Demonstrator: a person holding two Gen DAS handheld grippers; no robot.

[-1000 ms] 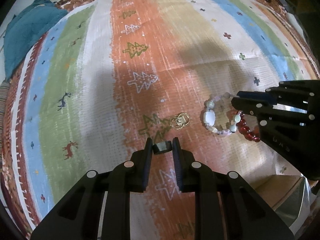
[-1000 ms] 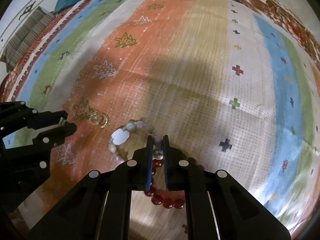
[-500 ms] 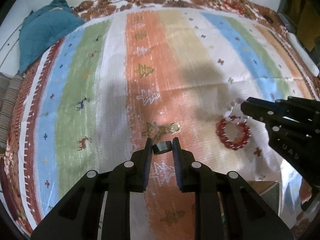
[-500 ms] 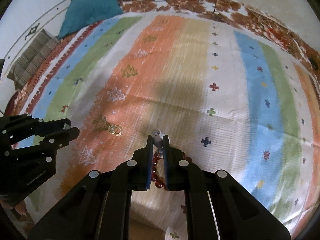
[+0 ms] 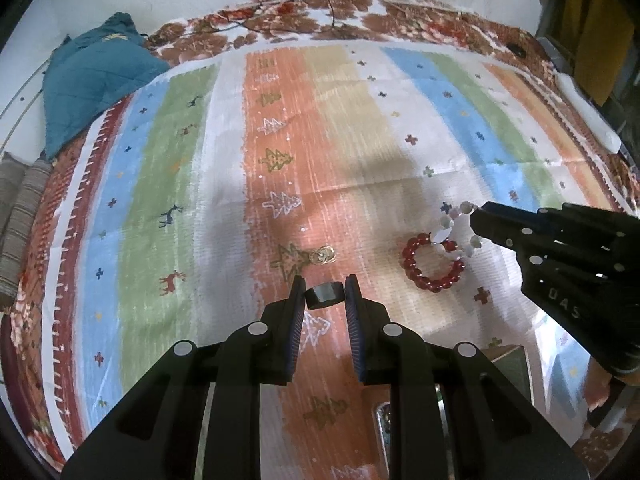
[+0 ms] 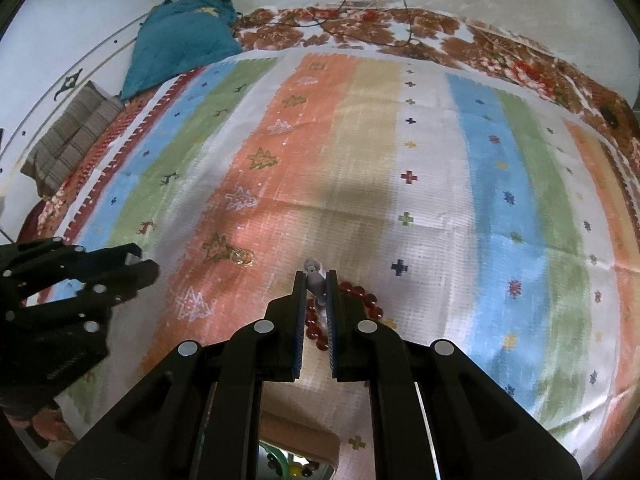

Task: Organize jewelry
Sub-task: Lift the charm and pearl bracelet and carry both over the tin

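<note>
Striped rug with tree motifs below; left gripper pinches a dark ring above it. Right gripper, lettered "DAS", clamps the pale bead bracelet, dangling over the red bead bracelet; gold rings lie nearby.

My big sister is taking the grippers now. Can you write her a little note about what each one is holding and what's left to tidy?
Left gripper: shut on a dark ring, held above the striped cloth.
Right gripper: shut on the pale bead bracelet, lifted off the cloth.
Still lying on the cloth: the red bead bracelet and a small gold piece beside the tree pattern.
Done: two items picked up. Left: put both away, then collect the red bracelet and gold piece. A box edge shows below the grippers, probably where things go.
</note>
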